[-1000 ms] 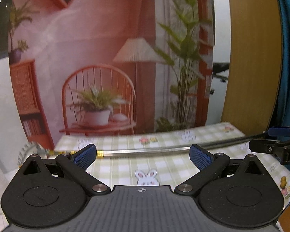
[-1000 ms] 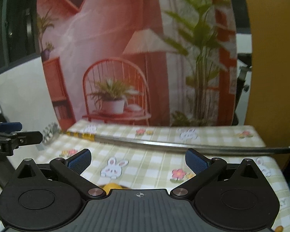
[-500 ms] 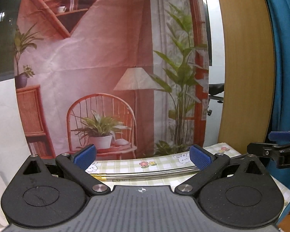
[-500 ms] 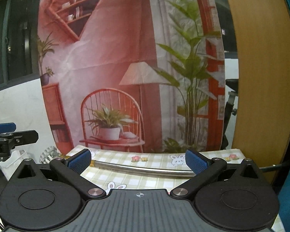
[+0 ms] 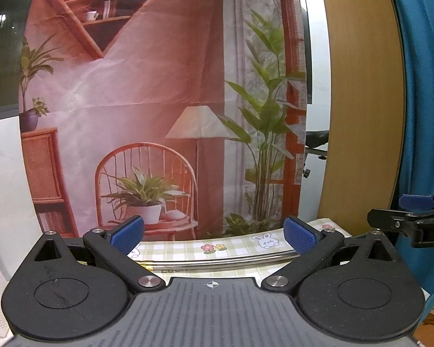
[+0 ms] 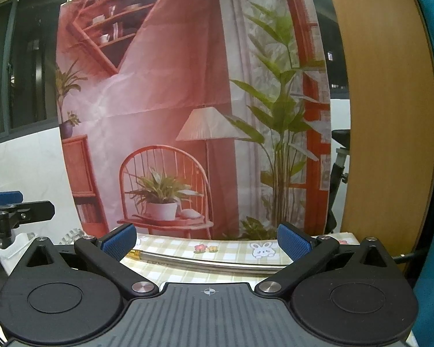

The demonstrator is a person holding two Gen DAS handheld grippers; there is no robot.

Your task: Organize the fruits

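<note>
No fruit shows in either view. My left gripper (image 5: 214, 232) is open and empty, raised and pointing at the backdrop above the far edge of the table. My right gripper (image 6: 206, 238) is open and empty, held at a similar height. The right gripper also shows at the right edge of the left wrist view (image 5: 413, 217). The left gripper shows at the left edge of the right wrist view (image 6: 17, 211). The checked tablecloth (image 5: 234, 245) with bunny and flower prints shows only as a thin strip between the fingers.
A metal rod (image 5: 231, 261) lies across the far side of the tablecloth (image 6: 231, 248), also in the right wrist view (image 6: 211, 264). A printed room backdrop (image 5: 159, 86) hangs behind. A wooden panel (image 5: 358, 101) and blue cloth (image 5: 425, 86) stand right. A white rack (image 6: 69, 235) sits left.
Both grippers have tilted and lifted upward. The tablecloth has dropped almost out of view and the backdrop fills the frames. The jaws have stayed open.
</note>
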